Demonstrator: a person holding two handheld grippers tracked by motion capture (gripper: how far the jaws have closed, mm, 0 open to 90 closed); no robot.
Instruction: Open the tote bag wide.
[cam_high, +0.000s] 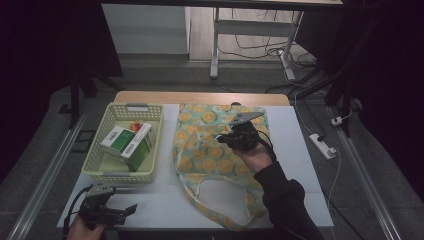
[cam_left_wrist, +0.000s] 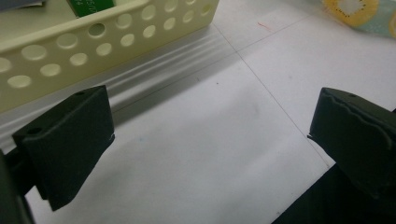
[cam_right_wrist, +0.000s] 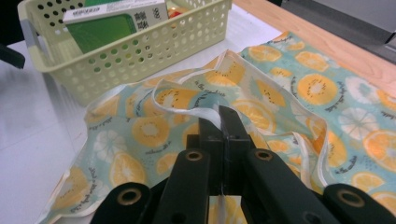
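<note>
Bag (cam_right_wrist: 299, 88) edge pinched inside right claw (cam_right_wrist: 219, 122).

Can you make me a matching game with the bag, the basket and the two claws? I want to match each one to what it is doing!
Things:
1. pale yellow plastic basket with round holes
2. fruit-print cloth bag with orange slices
3. left claw
4. right claw

States:
A. shut on a white-edged fold of cloth
B. jaws wide apart over the bare white table
C. holds green and white boxes
D. lies spread on the table, one edge pulled up

Pairs: 1-C, 2-D, 3-B, 4-A
</note>
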